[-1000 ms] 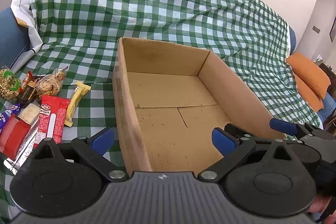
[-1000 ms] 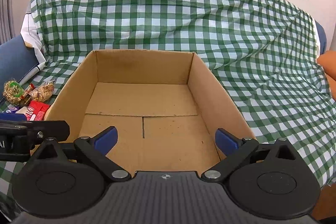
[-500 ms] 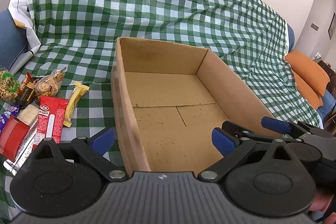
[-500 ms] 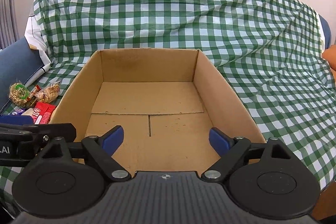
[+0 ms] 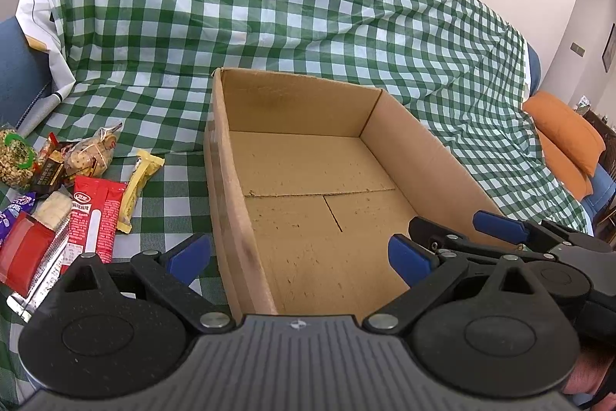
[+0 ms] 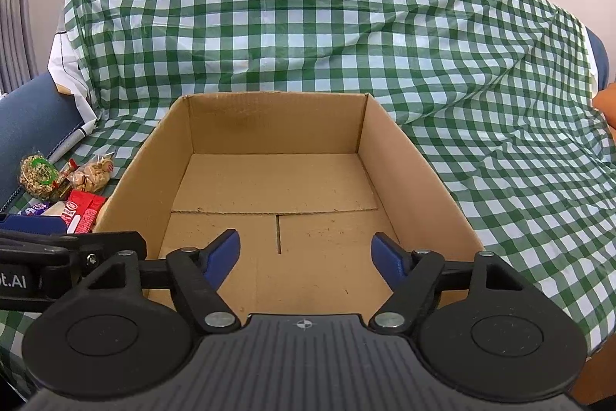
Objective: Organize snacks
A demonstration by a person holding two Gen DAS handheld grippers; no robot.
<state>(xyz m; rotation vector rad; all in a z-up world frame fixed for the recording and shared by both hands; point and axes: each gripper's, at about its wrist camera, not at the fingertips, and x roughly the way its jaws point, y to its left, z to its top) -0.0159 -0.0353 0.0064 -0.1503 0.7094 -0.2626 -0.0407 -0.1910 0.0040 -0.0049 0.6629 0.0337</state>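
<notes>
An empty brown cardboard box [image 5: 227, 203] [image 6: 419, 156] stands on the green checked cloth. Left of it lies a heap of snacks: a red packet [image 5: 94, 218], a yellow bar [image 5: 140, 187], a clear bag of biscuits [image 5: 90, 153], a round nut cake [image 5: 13, 156]. The same heap [image 6: 73, 195] appears small in the right wrist view. My left gripper [image 5: 298, 257] stands open across the box's near left wall, nothing between its blue pads. My right gripper [image 6: 306, 255] hovers over the box's near end, its jaws closing on nothing.
The checked cloth [image 6: 308, 26] rises over a sofa back behind the box. Orange cushions [image 5: 566, 141] lie at the far right. A blue seat [image 6: 34, 118] shows at the left. The other gripper's blue fingers [image 5: 496, 222] reach in from the right.
The right gripper's blue pads have drawn closer together. The box and snacks lie where they were, and both views have barely shifted.
</notes>
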